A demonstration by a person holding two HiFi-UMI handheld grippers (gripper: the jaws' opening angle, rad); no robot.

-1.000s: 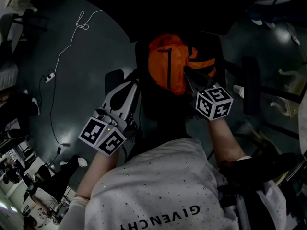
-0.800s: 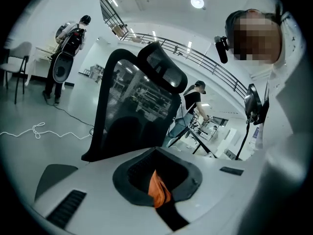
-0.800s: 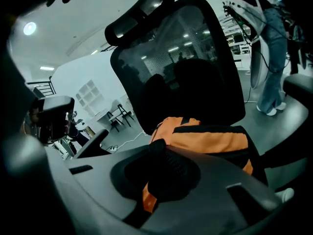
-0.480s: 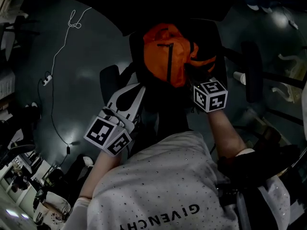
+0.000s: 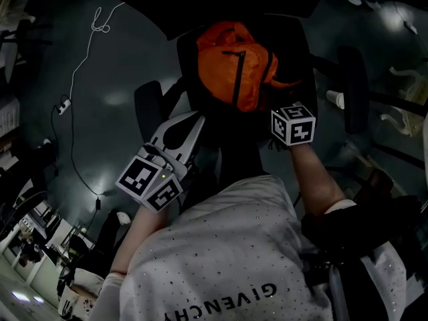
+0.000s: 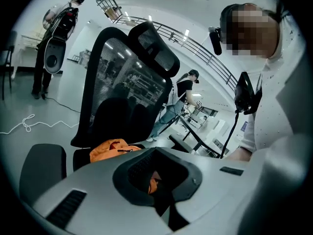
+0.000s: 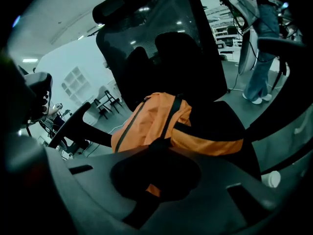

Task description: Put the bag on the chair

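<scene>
Both tools sit lower than a second ago. The right tool (image 5: 269,103) stays pinched on the orange bag (image 5: 234,62), which now lies on the chair (image 6: 112,82) seat. The left tool (image 5: 198,118), pressed together, hangs beside it.

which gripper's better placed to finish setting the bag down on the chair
Right. The right gripper is shut on the orange bag, held over the chair. The left gripper sits beside the bag, jaws together, with no clear grip on it.
</scene>
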